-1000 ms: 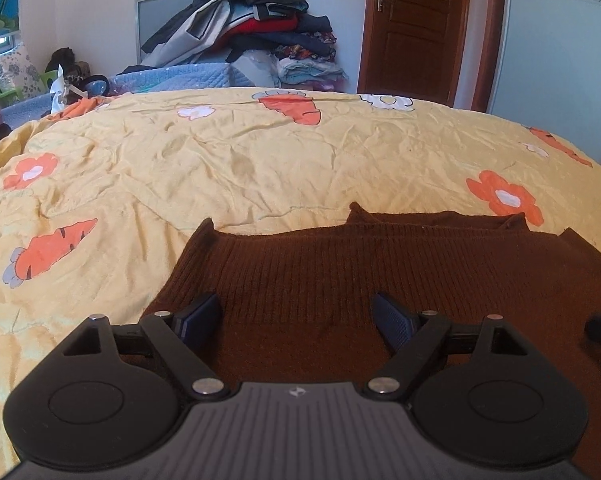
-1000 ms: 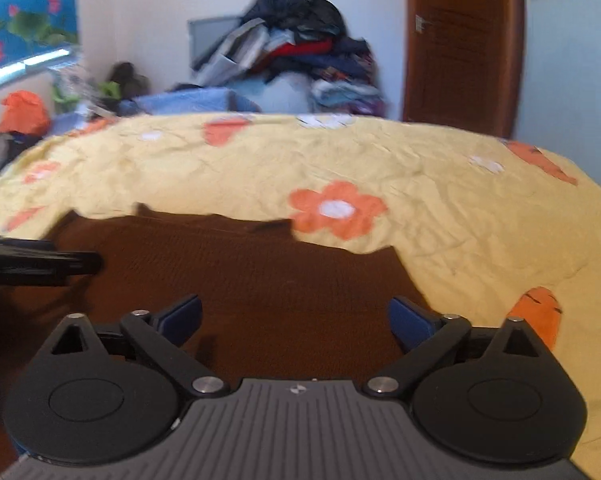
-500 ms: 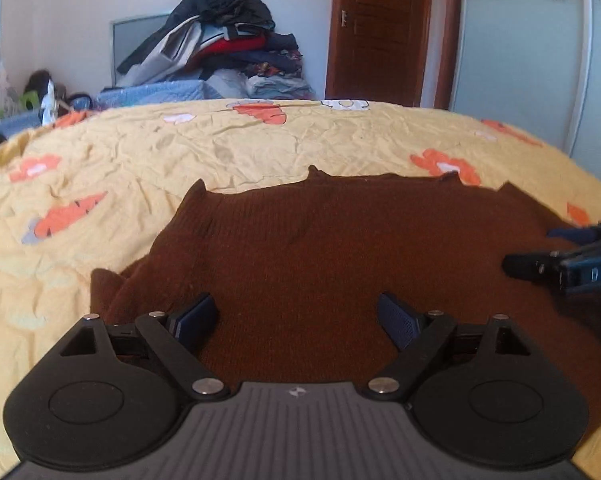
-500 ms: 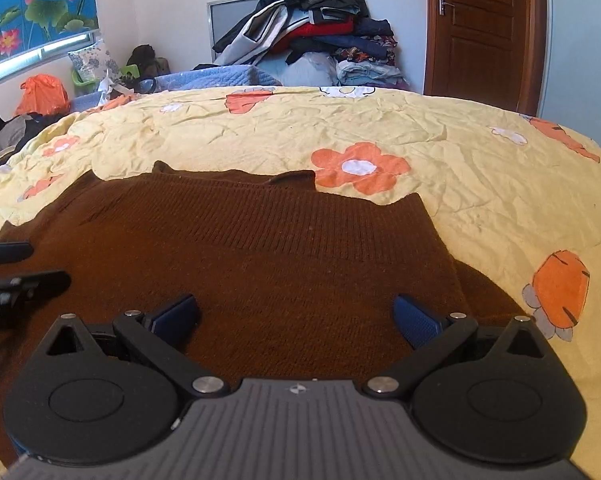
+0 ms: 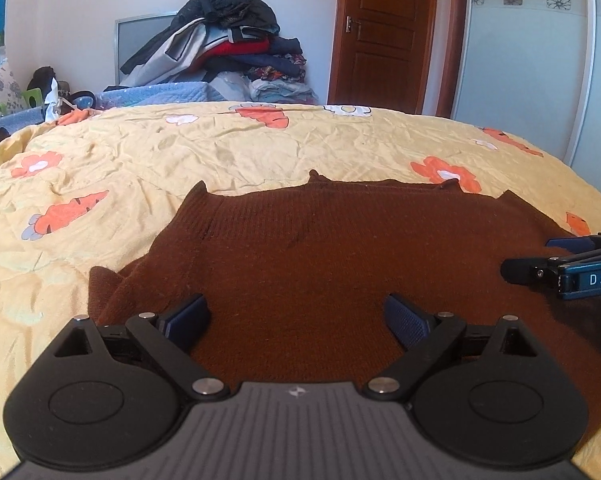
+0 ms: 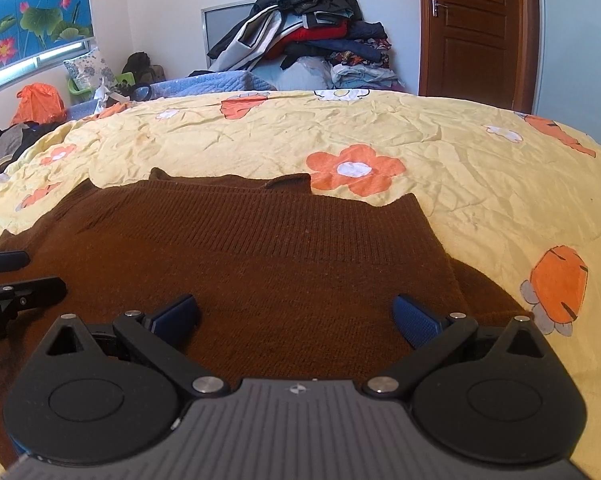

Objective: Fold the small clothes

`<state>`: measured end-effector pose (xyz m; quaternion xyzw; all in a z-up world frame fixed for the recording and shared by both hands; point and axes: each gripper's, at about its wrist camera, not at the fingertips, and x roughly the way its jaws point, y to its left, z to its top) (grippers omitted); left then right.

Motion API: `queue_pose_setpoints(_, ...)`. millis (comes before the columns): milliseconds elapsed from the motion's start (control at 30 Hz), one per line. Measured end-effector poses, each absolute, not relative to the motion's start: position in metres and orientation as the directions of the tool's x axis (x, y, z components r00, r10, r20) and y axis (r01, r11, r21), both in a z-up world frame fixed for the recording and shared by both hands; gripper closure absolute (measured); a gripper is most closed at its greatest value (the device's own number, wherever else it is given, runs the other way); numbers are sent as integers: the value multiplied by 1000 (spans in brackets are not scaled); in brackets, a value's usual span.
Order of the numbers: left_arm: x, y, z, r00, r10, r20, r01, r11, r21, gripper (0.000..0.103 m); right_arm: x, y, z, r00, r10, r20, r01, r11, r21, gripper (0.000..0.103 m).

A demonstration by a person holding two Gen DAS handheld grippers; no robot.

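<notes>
Lying flat on the yellow flowery bedspread (image 5: 260, 148), the brown knit sweater (image 5: 340, 248), left gripper (image 5: 296, 320) hovering over its left half with fingers spread wide, right gripper (image 6: 296, 320) over the right half, also spread, both holding nothing

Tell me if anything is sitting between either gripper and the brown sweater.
Nothing visible. The left gripper and right gripper both stand open right over the brown sweater, which lies spread on the yellow bedspread with nothing on top of it.
</notes>
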<state>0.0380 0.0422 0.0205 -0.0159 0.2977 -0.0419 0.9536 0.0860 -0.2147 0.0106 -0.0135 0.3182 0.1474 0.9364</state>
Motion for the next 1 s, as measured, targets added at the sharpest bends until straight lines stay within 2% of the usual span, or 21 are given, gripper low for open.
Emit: queue_pose_setpoints(1000,36,39,22,824,-55,-564,42,998,-37,7,87,-215,10,755,274,-596,-284,956,80,0)
